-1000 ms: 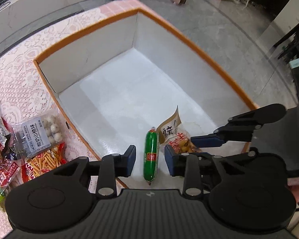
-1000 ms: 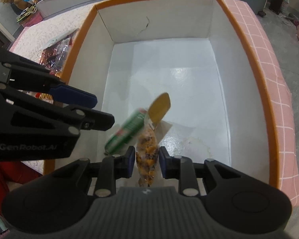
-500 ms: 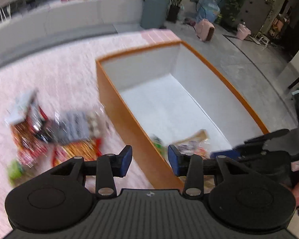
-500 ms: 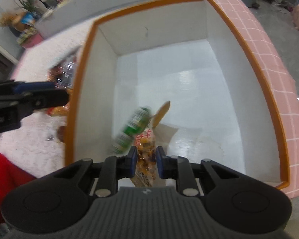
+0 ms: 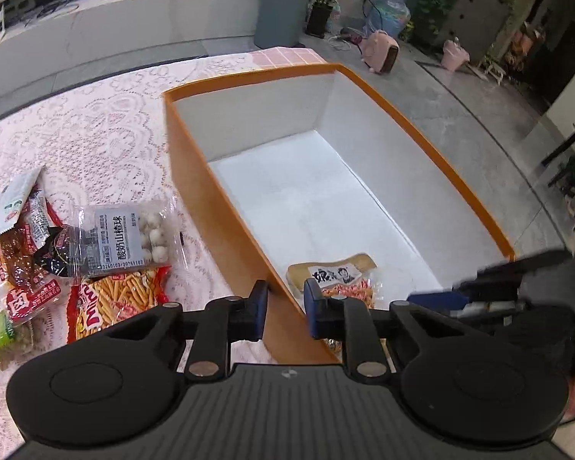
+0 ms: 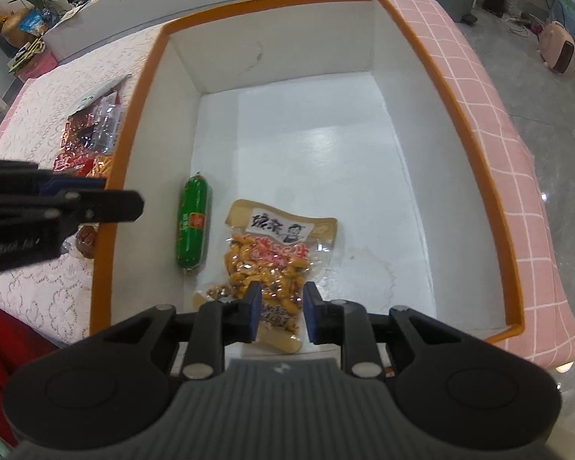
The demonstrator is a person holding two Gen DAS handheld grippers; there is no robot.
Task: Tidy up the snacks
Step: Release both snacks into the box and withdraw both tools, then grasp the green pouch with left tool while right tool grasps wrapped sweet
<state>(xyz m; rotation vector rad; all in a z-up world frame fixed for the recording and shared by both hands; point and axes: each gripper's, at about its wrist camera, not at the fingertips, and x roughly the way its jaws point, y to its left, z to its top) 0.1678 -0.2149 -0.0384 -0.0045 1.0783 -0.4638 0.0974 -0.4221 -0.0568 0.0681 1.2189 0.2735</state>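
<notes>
- Orange-rimmed box (image 6: 475,126), white inside, on a lace tablecloth (image 5: 96,134); 2 snacks already inside, both at the near end of the floor.
- Green sausage stick (image 6: 193,222) at 10 o'clock in the right wrist view, flat, just beside the left wall, apart from the bag next to it.
- Peanut bag (image 6: 276,253) at 6 o'clock in the same view, flat on the floor, near end lying below the fingertips.
- Right gripper (image 6: 280,312): jaws parted, nothing between the pads; bag seen through the gap, apparently released, contact with the pads not evident.
- Left gripper (image 5: 283,308): jaws parted and empty, straddling the box's near left wall as seen from its own camera, height above the rim hard to judge.
- Remaining pile outside the box at 9 o'clock in the left wrist view: hawthorn ball pack (image 5: 130,235) on top, stick-snack bag (image 5: 122,299) under its near edge, dark red packets (image 5: 23,257) and a small green packet (image 5: 4,335) further left, all overlapping.
- Stage, as judged: 2 items placed, pile still to be moved, next pick likely by the left gripper.
- Risk 1: overlapping wrappers, so a pinch on the top pack may drag a neighbour or lift 2 at once.
- Risk 2: slick, loose film, so a shallow grasp on an edge may slip mid-carry.
- Risk 3: left fingers close to the box wall, so a low sideways sweep may clip the rim and shift the box.
- Risk 4: later drops onto the crowded near end may stack on the 2 placed items; far end unused.
</notes>
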